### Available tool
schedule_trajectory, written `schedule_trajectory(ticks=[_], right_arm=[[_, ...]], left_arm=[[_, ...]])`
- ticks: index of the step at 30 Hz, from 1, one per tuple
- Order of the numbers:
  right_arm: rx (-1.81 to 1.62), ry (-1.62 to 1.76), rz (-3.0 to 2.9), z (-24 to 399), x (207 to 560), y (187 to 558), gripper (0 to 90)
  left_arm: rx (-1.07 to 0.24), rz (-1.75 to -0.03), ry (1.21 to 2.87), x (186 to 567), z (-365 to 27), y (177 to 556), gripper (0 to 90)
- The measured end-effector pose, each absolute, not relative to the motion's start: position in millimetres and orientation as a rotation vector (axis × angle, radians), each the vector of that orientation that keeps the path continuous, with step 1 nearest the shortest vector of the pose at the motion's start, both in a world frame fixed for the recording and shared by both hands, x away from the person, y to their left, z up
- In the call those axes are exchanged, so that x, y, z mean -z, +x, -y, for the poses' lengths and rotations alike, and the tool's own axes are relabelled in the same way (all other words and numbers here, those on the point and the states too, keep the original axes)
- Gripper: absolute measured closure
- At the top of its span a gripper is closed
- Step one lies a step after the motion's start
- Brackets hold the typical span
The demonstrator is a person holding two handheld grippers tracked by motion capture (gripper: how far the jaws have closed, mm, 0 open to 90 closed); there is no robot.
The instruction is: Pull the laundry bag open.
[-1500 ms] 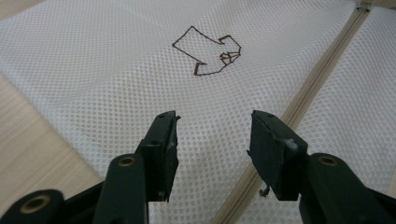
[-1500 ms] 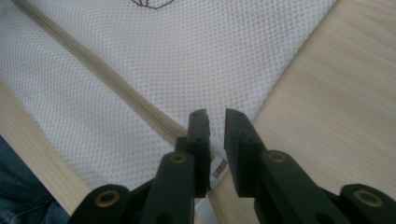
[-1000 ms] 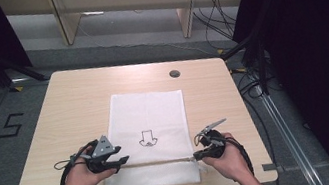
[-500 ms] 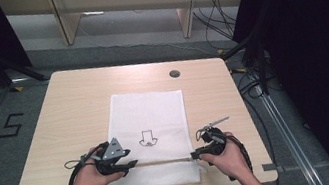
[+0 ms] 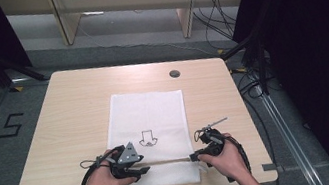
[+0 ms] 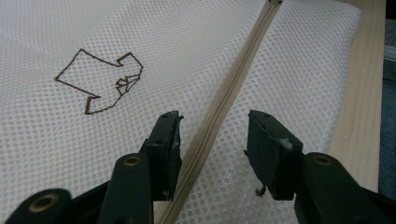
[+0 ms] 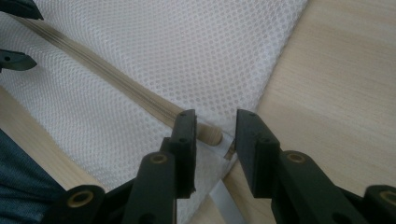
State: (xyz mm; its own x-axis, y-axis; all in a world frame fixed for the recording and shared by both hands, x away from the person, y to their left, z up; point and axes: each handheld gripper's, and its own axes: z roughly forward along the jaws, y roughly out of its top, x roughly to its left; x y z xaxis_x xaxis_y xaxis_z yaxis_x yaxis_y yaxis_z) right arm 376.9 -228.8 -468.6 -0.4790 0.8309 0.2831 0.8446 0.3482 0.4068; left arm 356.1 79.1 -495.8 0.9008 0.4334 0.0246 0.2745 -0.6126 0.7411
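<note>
Mesh bag: white netting, lying flat on the wooden table, a little right of the middle and reaching almost to the near edge; its long sides run from near to far.
Arrow mark: a brown outlined arrow on the bag's top face, pointing toward the near edge; in the left gripper view it sits to the left, beyond the jaws.
Zipper: a beige strip crossing the bag from left to right near its near end – closed along the length that shows.
Left gripper: held in the person's left hand at the bag's near left part. In its own view the jaws stand wide apart with the zipper running between them; the pads are clear of it, nothing grasped.
Right gripper: held in the right hand at the bag's near right edge. In its own view the jaws have just been opening and stand released – the zipper's end lies between them, untouched by the pads as far as can be seen.
Zipper pull: cannot tell where it sits.
Table hole: a round dark grommet, far right of the bag, well apart from it.
Floor mark: a dark "5" left of the table.
</note>
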Motion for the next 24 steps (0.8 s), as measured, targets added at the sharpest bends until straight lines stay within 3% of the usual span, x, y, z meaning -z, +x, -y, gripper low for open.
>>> schedule_trajectory(ticks=[10, 13, 24], right_arm=[[0.755, -1.551, 2.579, 223, 472, 377, 76.1], [0.745, -1.544, 2.572, 222, 470, 377, 83.0], [0.786, -1.537, 2.596, 213, 459, 372, 86.1]], left_arm=[[-0.219, -0.51, 2.294, 505, -74, 358, 54.6], [-0.215, -0.5, 2.302, 507, -72, 357, 54.7], [-0.23, -0.483, 2.317, 509, -70, 359, 55.4]])
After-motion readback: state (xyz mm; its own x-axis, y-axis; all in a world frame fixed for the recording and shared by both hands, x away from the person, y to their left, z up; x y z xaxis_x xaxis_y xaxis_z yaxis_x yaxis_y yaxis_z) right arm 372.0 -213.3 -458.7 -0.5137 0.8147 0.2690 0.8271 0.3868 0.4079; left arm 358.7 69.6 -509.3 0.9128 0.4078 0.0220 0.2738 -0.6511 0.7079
